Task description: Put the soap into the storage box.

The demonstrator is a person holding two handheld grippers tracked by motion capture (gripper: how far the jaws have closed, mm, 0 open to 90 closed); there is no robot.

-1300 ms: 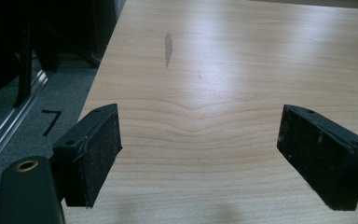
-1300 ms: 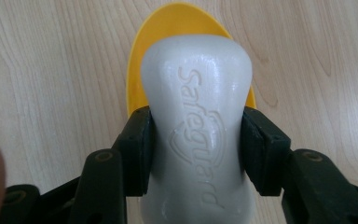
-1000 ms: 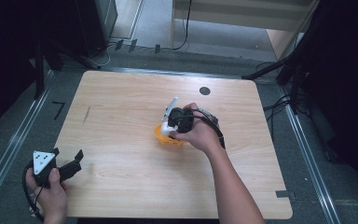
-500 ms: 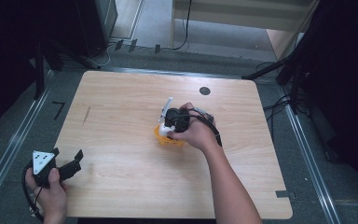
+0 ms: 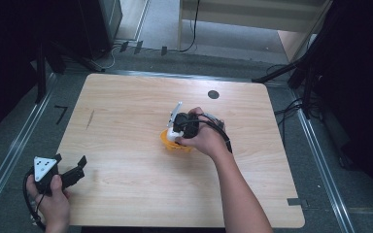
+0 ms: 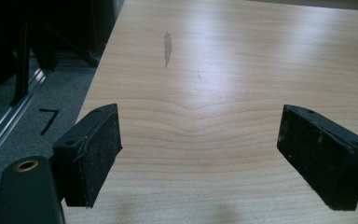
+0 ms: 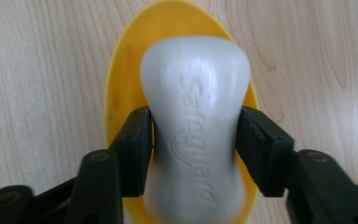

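Wooden table; right hand-held gripper pinches white soap.

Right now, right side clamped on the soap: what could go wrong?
1. The right hand-held gripper pinches the soap at its narrow waist; a smooth bar might slip or twist out.
2. The soap sits over the yellow dish; the light dish might shift or tip if bumped.
3. The left hand-held gripper is open and far off, so nothing steadies the dish.

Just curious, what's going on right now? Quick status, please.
Right gripper shut on white soap bar, over yellow dish. Left gripper open, idle at the table corner. Nothing in the way.
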